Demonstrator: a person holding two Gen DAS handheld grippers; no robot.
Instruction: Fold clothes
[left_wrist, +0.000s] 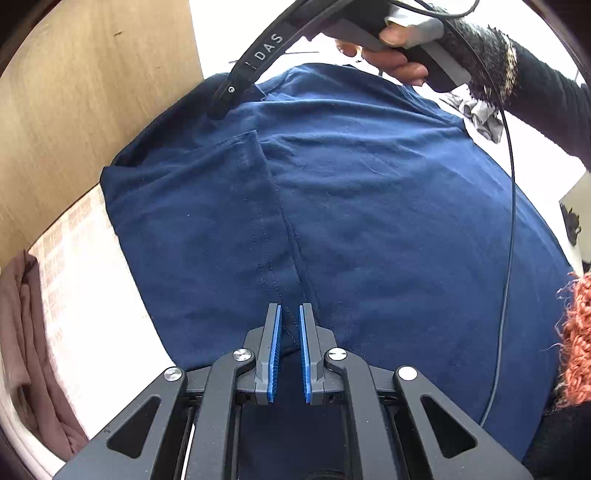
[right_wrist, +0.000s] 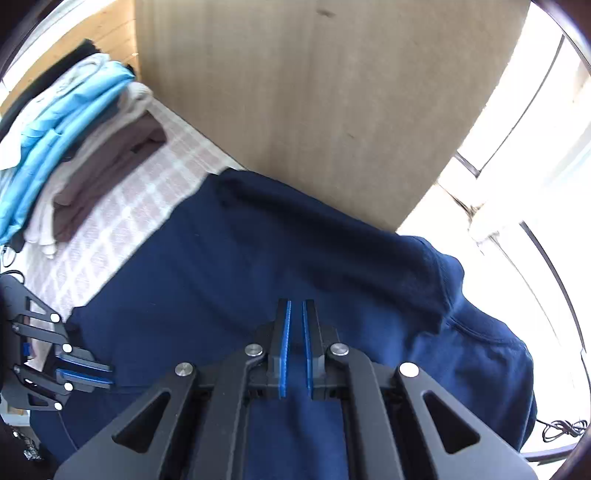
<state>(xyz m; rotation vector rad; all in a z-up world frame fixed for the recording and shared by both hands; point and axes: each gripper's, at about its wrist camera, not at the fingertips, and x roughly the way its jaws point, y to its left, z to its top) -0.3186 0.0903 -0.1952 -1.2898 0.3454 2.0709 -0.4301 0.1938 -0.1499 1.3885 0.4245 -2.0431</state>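
While nearly closed, left claw (left_wrist: 290, 314) pinches a stitched fold of the navy shirt (left_wrist: 369, 206); right claw (right_wrist: 296, 314), closed, apparently empty above it. Shirt spread on checked bed cover (right_wrist: 147, 192); folded clothes stack (right_wrist: 66, 147) beside.

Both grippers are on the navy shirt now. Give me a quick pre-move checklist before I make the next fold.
1. Left gripper shut on navy shirt at the fold seam: ok.
2. Right gripper shut; fabric caught between pads: cannot tell.
3. Shirt lying flat on checked cloth: not ok, a ridge is bunched at the far edge.
4. Folded stack apart from the shirt: ok.
5. Cable drapes over the shirt: not ok.
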